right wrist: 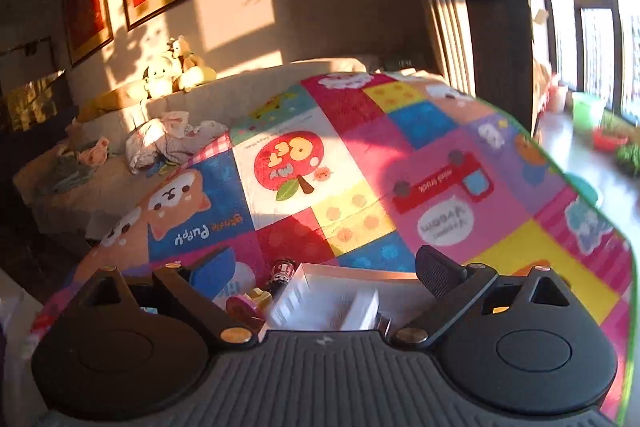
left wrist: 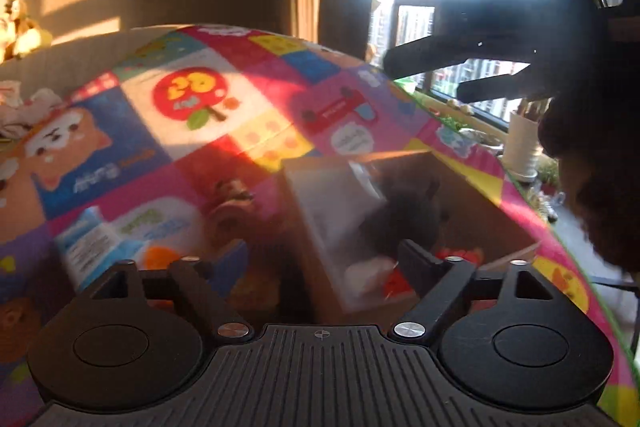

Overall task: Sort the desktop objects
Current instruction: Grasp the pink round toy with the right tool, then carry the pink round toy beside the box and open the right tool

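Observation:
A brown cardboard box (left wrist: 472, 195) sits on the colourful play mat (left wrist: 248, 99) and holds a white divided tray (left wrist: 332, 203), a dark round object (left wrist: 404, 215) and something red (left wrist: 460, 255). My left gripper (left wrist: 304, 259) is open and empty, low over the box's near edge. My right gripper (left wrist: 424, 77) hangs open above the box at the upper right of the left wrist view. In the right wrist view my right gripper (right wrist: 328, 271) is open and empty above the white tray (right wrist: 320, 299). A pink stamp (right wrist: 246, 305) and a small red tube (right wrist: 280, 273) lie left of the tray.
A blue and white booklet (left wrist: 96, 247) lies on the mat at the left. A sofa with crumpled clothes (right wrist: 172, 139) and plush toys (right wrist: 176, 67) stands behind. A windowsill with plant pots (right wrist: 588, 111) runs along the right. The mat's green edge (right wrist: 628, 267) is close on the right.

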A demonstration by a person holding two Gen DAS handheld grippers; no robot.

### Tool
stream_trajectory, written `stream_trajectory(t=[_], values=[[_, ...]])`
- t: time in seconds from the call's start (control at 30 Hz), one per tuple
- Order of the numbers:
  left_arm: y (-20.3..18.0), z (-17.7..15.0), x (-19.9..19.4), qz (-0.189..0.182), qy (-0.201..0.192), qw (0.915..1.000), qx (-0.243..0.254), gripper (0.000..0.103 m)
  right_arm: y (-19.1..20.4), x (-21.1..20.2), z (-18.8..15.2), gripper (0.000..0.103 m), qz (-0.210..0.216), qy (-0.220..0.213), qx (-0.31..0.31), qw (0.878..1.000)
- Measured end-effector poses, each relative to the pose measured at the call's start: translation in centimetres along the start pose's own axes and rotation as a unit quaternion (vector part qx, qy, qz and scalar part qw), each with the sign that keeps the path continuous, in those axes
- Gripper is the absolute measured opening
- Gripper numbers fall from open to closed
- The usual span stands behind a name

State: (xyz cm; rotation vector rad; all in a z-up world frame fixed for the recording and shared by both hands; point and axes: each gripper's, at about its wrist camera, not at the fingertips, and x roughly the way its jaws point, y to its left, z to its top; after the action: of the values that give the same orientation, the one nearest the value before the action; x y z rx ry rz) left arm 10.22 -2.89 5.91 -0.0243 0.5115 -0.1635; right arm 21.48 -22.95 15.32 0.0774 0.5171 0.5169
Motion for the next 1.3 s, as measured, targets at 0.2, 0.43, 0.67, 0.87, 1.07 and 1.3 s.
stream_trajectory(t=[0.2, 0.43, 0.67, 0.87, 1.07, 1.3], values=[[4.1, -4.8, -2.9, 0.039, 0.039, 0.9983, -0.016, 0.094, -1.0, 0.2, -1.8, 0.099, -0.019, 0.009, 0.017, 1.0], [7.7, -5.6, -5.7, 0.077, 0.009, 0.9936, -0.082, 0.095, 4.8, 2.4, -2.3, 0.099, 0.011, 0.044, -0.035, 0.998], [9.1, -7.3, -6.6, 0.095, -0.002, 0.9904, -0.1, 0.095, 12.1, 10.6, -3.9, 0.051, 0.011, 0.153, -0.107, 0.982], [9.6, -8.0, -6.4, 0.077, -0.011, 0.9909, -0.11, 0.096, 13.4, 17.6, -4.4, 0.071, -0.09, 0.205, -0.157, 0.962], [10.3, -8.2, -6.6, 0.064, -0.017, 0.989, -0.132, 0.096, 14.5, 18.7, -5.6, 0.053, -0.097, 0.235, -0.186, 0.949], [9.9, -8.1, -6.8, 0.059, -0.023, 0.9906, -0.121, 0.096, 12.8, 6.9, -2.7, 0.053, 0.034, 0.207, -0.076, 0.975]])
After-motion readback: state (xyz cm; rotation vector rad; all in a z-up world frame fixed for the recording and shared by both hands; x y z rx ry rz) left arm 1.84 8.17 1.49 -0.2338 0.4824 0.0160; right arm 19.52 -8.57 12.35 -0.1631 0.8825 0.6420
